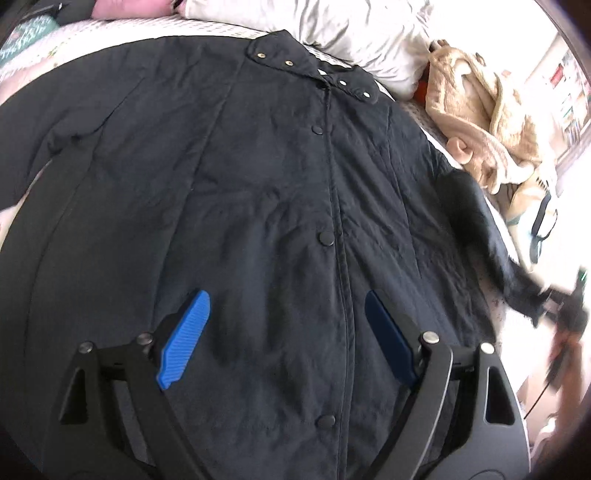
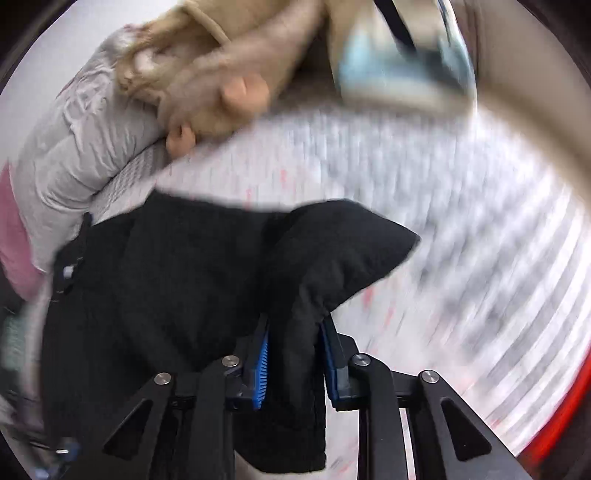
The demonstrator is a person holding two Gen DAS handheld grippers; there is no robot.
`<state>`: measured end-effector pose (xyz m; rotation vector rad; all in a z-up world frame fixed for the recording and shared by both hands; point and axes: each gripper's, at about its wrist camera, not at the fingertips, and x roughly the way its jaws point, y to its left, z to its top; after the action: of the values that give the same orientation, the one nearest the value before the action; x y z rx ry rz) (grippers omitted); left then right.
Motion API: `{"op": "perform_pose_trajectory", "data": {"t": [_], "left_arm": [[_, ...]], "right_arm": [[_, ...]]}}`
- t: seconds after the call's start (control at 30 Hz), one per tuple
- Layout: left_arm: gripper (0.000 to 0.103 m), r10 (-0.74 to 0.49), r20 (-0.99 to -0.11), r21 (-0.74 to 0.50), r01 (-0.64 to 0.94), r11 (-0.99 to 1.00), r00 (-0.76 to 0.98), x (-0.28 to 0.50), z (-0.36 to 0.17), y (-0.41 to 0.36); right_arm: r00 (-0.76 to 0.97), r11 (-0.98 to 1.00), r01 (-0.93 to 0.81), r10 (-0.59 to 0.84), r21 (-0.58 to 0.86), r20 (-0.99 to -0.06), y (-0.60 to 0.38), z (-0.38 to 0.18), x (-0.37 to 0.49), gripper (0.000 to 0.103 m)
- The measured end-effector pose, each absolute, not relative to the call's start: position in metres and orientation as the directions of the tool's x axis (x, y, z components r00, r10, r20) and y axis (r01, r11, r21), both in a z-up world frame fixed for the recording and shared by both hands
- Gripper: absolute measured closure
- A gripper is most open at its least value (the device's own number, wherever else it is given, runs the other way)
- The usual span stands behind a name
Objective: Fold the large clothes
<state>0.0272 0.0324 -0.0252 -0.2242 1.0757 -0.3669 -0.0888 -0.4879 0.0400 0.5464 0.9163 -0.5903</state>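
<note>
My left hand-held gripper [image 1: 284,332] hangs over the lower front of the dark coat [image 1: 229,192], its two blue pads [image 1: 186,339] spread wide apart with nothing between them. The coat's snap-buttoned front placket runs up between the pads, and one snap [image 1: 326,237] sits just ahead of them. I cannot tell whether the pads touch the cloth or hover just above it.

The coat lies spread front-up on the bed [image 1: 480,158], its collar [image 1: 314,70] at the far end, close to a pale grey pillow [image 1: 351,33]. A tan fleecy blanket [image 1: 476,122] is heaped beside the coat's right shoulder.

The coat's right sleeve [image 1: 491,240] stretches off toward the edge of the bed, where my right hand-held gripper [image 1: 565,306] shows only as a dark blur in the left wrist view.

In the right wrist view, my right hand-held gripper [image 2: 293,354] is clamped on that sleeve [image 2: 332,251]: the black fabric is pinched between the nearly closed blue pads [image 2: 261,373], bunches up ahead of them and hangs down behind them. The patterned bedsheet [image 2: 424,221] beyond it is smeared by motion blur. The tan blanket [image 2: 229,88] and grey pillow [image 2: 77,147] appear at the top left.
</note>
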Motion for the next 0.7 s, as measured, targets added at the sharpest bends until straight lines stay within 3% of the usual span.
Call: {"op": "perform_pose_trajectory", "data": {"t": [0.13,0.33,0.4,0.53,0.6,0.63,0.7], "left_arm": [[0.017,-0.396,-0.827,-0.352,0.181,0.918,0.400,0.033,-0.035,0.024],[0.017,-0.379,-0.847,-0.333,0.186,0.925,0.372,0.040,-0.048,0.010],[0.017,-0.364,-0.857,-0.311,0.199,0.929,0.365,0.040,-0.051,0.006],[0.017,-0.349,-0.872,-0.293,0.206,0.934,0.343,0.041,-0.055,0.006],[0.017,-0.347,-0.875,-0.293,0.199,0.935,0.337,0.041,-0.056,0.009],[0.017,-0.345,-0.877,-0.294,0.195,0.936,0.335,0.042,-0.056,0.012],[0.017,-0.350,-0.875,-0.302,0.190,0.934,0.334,0.042,-0.055,0.015]], "right_arm": [[0.381,0.694,0.671,-0.625,-0.262,-0.681,-0.508,0.095,-0.064,0.080],[0.283,0.532,0.597,-0.840,-0.601,-0.463,-0.522,0.084,-0.007,0.080],[0.215,0.524,0.618,-0.830,-0.587,-0.515,-0.538,0.061,-0.007,0.080],[-0.074,0.465,0.700,-0.708,-0.542,-0.702,-0.597,-0.019,-0.035,0.079],[-0.042,0.437,0.706,-0.760,-0.557,-0.649,-0.597,-0.021,-0.048,0.078],[-0.140,0.385,0.661,-0.780,-0.644,-0.610,-0.599,-0.024,-0.048,0.078],[-0.139,0.411,0.664,-0.753,-0.624,-0.643,-0.602,-0.017,-0.054,0.078]]}}
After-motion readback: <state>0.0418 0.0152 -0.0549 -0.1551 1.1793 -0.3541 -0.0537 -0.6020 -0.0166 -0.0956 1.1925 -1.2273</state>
